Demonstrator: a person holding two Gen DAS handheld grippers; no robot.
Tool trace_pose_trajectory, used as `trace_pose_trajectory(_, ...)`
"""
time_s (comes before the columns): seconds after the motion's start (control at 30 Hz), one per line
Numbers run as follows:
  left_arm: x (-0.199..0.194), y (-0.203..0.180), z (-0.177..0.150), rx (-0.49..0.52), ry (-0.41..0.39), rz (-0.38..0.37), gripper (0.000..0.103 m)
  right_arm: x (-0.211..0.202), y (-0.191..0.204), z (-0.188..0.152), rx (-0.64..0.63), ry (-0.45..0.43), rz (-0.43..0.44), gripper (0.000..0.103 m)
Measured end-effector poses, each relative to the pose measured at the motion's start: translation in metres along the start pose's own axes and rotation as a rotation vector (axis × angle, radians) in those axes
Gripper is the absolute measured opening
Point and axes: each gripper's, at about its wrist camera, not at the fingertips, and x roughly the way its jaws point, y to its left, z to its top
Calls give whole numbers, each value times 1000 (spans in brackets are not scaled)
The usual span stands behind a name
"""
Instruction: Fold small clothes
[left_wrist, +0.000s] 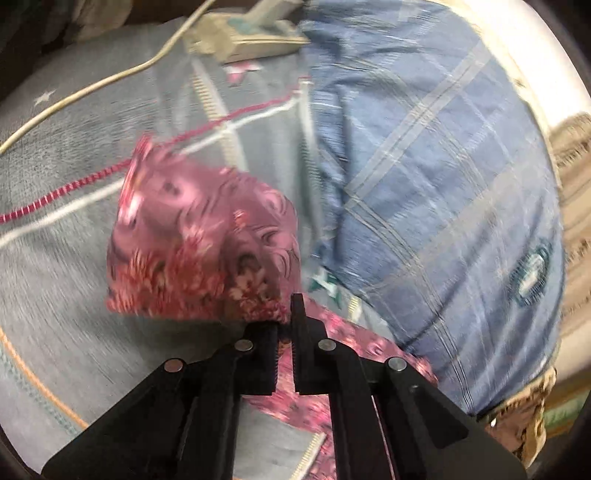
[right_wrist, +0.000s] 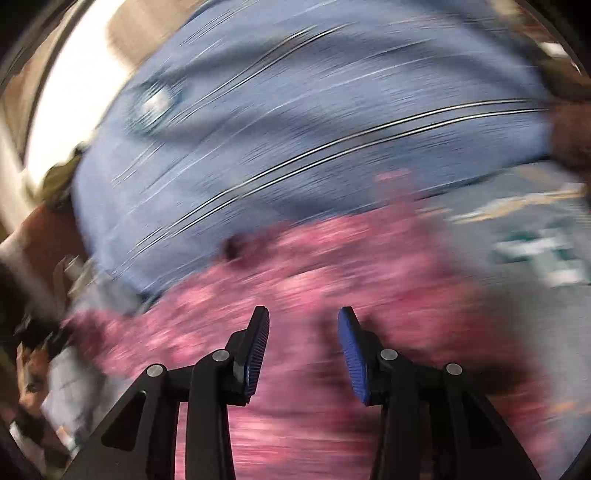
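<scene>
Two garments and one bedcover, largest first. Underneath everything, a grey quilted bedcover (left_wrist: 74, 258), matte and stitched with pink and white lines and small stars; serves as the folding surface. From 12 to 4 o'clock in the left wrist view, a blue checked cloth (left_wrist: 424, 166), a woven cotton-looking piece with pale crossing stripes and a small round emblem, bulging as if draped over something; cannot tell over what. At 12 o'clock, a cream plastic device (left_wrist: 251, 40) with a white cord (left_wrist: 92, 88) trailing toward 9 o'clock, well apart from the work.

Next down in size, the pink floral garment (left_wrist: 199, 243): thin, limp, printed with red and white blossoms, bunched at centre and raised off the bedcover, with a strip trailing to 5 o'clock. Lifted, judging by the pose, to carry one edge over for a fold. In the right wrist view, smeared by motion across the lower half (right_wrist: 332, 266), below the blue cloth.

Smallest, the tools. Left gripper (left_wrist: 284, 325) pinched on the garment's edge, serrated black jaws nearly meeting. Right gripper (right_wrist: 303, 328) spread wide, blue ribbed pads (right_wrist: 258, 354) bare, holding nothing, probably heading for a second corner.
</scene>
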Motion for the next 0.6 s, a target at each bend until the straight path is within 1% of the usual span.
trace_pose_trajectory(0.1,-10,-20,-14,34,-10,-29,3,38,57,-14,-78,89,94,42)
trace_pose_trajectory(0.17,-18,-33,-22,63,-9,-49,3,58,89,-25,-133,126,124,42)
trace_pose_trajectory(0.27,-30,-56,-36,124,-12,-79,3,82,114,-41,-146,183,138,41)
trace_pose_trajectory(0.3,-32,-62,-40,140,-14,-88,3,90,115,-44,-151,210,121,41)
trace_pose_trajectory(0.33,-33,-70,-45,158,-13,-100,3,98,117,-50,-163,229,82,40)
trace_pose_trajectory(0.4,-35,-86,-57,194,-8,-127,3,98,119,-53,-189,195,81,40)
trace_pose_trajectory(0.53,-26,-121,-81,261,11,-144,3,99,119,-53,-183,200,88,41)
trace_pose_trajectory(0.6,-13,-136,-95,267,41,-163,3,99,115,-53,-167,199,101,41)
